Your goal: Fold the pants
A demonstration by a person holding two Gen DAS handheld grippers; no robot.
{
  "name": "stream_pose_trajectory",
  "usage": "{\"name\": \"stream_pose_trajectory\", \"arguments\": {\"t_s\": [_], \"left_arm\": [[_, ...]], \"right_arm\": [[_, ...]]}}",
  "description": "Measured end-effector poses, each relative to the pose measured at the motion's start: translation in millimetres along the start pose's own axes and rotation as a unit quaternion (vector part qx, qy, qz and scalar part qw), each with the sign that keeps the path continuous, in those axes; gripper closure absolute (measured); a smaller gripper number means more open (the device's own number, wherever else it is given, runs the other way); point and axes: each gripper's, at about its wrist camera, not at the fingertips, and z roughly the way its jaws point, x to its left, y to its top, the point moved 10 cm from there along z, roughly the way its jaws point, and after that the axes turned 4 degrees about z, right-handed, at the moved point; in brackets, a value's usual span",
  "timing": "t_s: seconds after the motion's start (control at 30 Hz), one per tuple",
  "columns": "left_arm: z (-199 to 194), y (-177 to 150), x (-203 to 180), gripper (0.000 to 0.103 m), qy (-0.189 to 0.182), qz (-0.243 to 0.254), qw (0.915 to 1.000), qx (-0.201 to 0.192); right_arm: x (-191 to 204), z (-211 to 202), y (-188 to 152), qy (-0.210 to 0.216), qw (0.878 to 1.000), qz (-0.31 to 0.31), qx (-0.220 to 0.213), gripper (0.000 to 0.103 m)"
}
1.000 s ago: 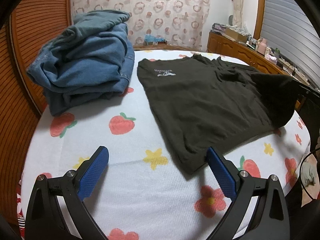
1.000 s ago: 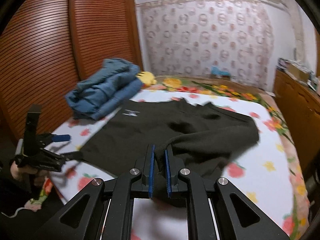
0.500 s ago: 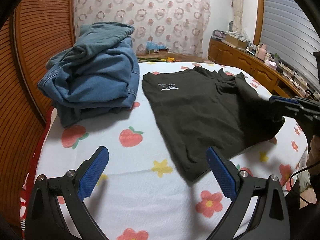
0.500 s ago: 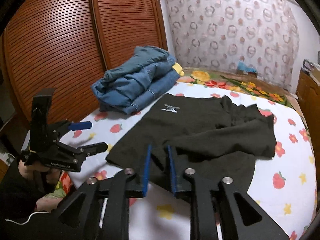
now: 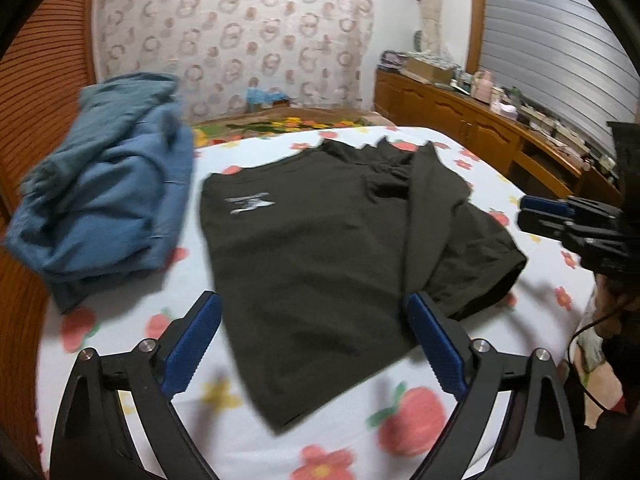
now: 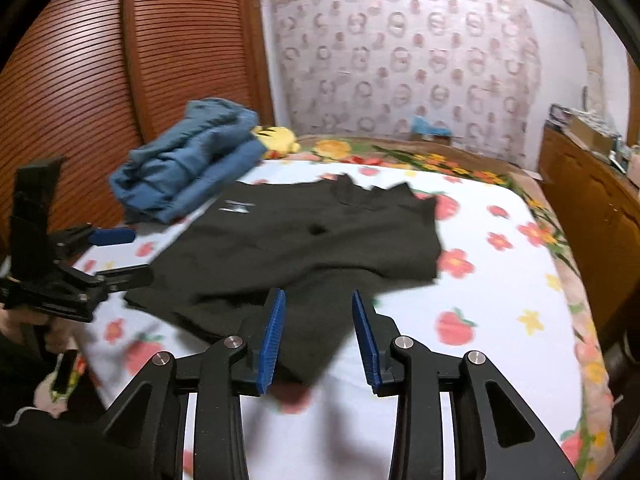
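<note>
- dark olive-black cloth, the pants [image 5: 320, 248], lies spread on the bed [image 5: 248, 432], one side already turned over onto the rest so a doubled layer sits along the right-hand part; a small pale logo [image 5: 250, 203] faces up near the far left corner
- nearest hem corner of the garment points toward the left gripper [image 5: 316, 344], whose jaws stand wide open with nothing between them, hovering just above that corner; my guess is that it is lined up here to take the lower edge for the next fold
- right gripper [image 6: 318, 336] hangs over the near edge of the folded-over flap; its jaws are parted, with cloth visible beneath the gap but not pinched, so it holds nothing
- in the left wrist view the right gripper [image 5: 560, 220] shows at the right edge, off the cloth; in the right wrist view the left gripper [image 6: 100, 256] sits beside the garment's left side, so the two tools bracket the garment, which suits a two-handed lift
- judged from how it lies, one lengthwise fold is done and a crosswise fold is left
- blue denim pile [image 5: 104, 200] is stacked near the bed's far left corner, near the pants but apart from them, out of the working area
- white sheet printed with strawberries and flowers covers the bed; a wooden slatted wardrobe [image 6: 160, 60] stands behind the denim, and a wooden dresser [image 5: 480, 136] runs along the right wall
- both views are blurred
</note>
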Motion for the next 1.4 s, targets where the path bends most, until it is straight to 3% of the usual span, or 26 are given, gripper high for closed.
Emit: {"name": "stream_pose_trajectory", "arguments": {"t_s": [0.17, 0.33, 0.5, 0.67, 0.8, 0.87, 1.07, 1.4], "left_arm": [[16.7, -0.8, -24.0, 0.026, -0.028, 0.012, 0.9994, 0.019], [24.1, -4.7, -45.3, 0.036, -0.046, 0.022, 0.9982, 0.032], [29.4, -11.2, -58.3, 0.047, -0.055, 0.029, 0.9971, 0.043], [30.3, -15.4, -68.4, 0.067, -0.069, 0.033, 0.9959, 0.049], [25.7, -16.3, -76.0, 0.081, -0.083, 0.037, 0.9947, 0.048], [22.6, -16.4, -80.2, 0.094, -0.092, 0.038, 0.994, 0.047], [-2.6, 1.4, -87.3, 0.098, -0.111, 0.037, 0.993, 0.016], [-41.7, 35.7, -45.7, 0.099, -0.071, 0.02, 0.9966, -0.037]], "right_arm": [[-31.5, 35.4, -6.4, -0.035, 0.999, 0.005, 0.01, 0.066], [-34.6, 51.5, -13.0, -0.042, 0.999, 0.012, 0.024, 0.067], [-27.5, 47.8, -18.9, -0.048, 0.999, 0.007, 0.023, 0.066], [-7.0, 14.1, -10.3, -0.058, 0.998, -0.002, 0.01, 0.066], [-12.2, 9.0, -10.1, -0.056, 0.998, 0.014, 0.002, 0.067], [-15.3, 7.3, -9.7, -0.057, 0.998, 0.022, 0.0, 0.067], [-15.3, 6.0, -10.3, -0.057, 0.998, 0.019, -0.002, 0.067], [-20.6, 3.7, -11.2, -0.059, 0.998, 0.024, -0.004, 0.067]]}}
